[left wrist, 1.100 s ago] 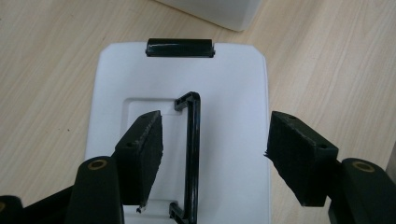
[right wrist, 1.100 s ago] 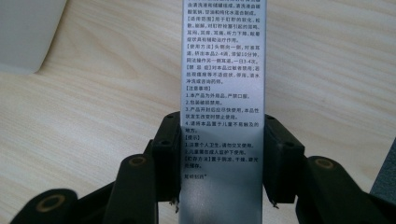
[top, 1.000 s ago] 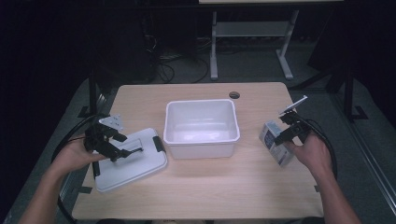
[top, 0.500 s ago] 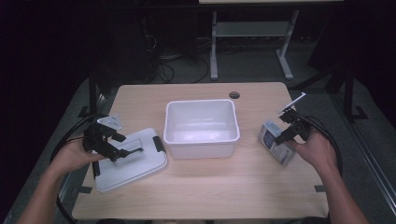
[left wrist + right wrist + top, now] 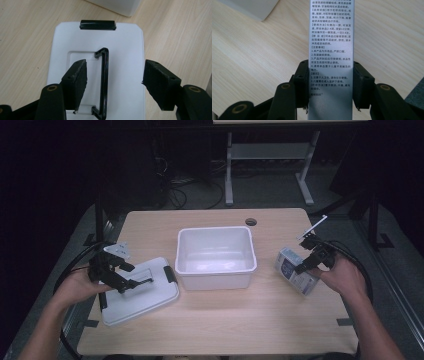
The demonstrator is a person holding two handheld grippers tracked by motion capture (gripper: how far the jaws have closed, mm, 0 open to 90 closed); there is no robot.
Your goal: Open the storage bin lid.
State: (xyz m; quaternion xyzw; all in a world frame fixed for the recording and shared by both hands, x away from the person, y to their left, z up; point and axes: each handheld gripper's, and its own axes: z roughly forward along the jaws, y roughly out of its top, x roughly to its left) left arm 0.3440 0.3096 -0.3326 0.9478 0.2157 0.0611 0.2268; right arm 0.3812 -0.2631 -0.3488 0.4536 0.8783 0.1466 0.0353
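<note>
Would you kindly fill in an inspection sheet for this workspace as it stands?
Surface: light wooden table with a round cable hole at its far edge.
Job's things: white tub in the middle; white lid with black handle lying flat to its left; printed box to its right.
Clutter: nothing seen.
Grippers: left hand-held gripper open over the handle; right hand-held gripper shut on the box.
Cables: one black cable trails from each.
Surroundings: dark floor, metal table frame behind.
</note>
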